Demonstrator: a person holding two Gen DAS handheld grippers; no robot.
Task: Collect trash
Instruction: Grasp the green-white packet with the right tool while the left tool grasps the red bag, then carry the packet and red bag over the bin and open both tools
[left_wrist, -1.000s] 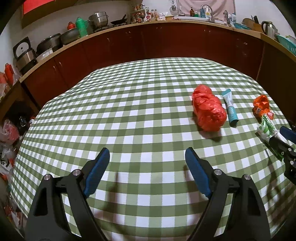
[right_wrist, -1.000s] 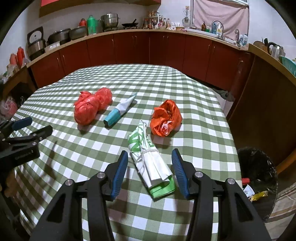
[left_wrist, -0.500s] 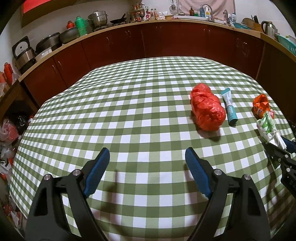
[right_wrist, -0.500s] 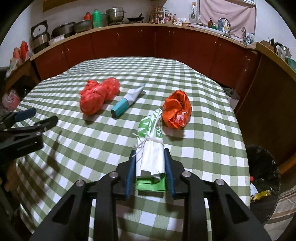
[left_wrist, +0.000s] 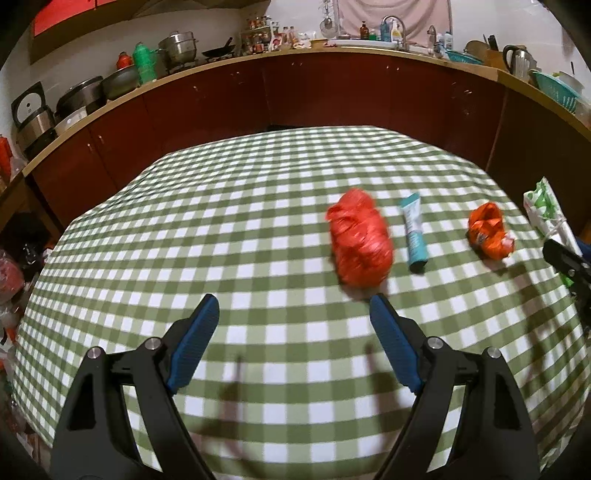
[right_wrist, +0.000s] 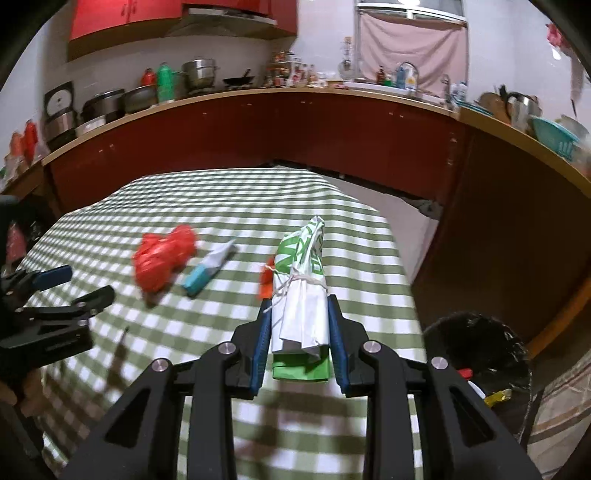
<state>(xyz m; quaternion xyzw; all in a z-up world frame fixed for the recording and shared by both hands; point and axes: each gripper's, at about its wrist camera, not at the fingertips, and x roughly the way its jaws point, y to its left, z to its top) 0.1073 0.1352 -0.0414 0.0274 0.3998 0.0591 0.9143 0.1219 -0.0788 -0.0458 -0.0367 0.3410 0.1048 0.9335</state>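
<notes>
— Progress so far?
— My right claw (right_wrist: 299, 332) pinches the tied green-and-white bag (right_wrist: 301, 291) above the worktop (left_wrist: 258, 258); left claw (left_wrist: 291, 328) gapes empty. Red bag (left_wrist: 360, 243), tube (left_wrist: 414, 230), orange wrapper (left_wrist: 489, 230) remain; bin (right_wrist: 480, 354) waits.

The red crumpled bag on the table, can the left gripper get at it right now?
Probably yes: the left gripper is open and empty, and the red bag lies just ahead with nothing between.

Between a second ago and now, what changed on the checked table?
The right tool closed on the green-and-white tied bag and lifted it off the tablecloth. The left tool stayed open and empty. The red bag, teal tube and orange wrapper lie where they were.
</notes>
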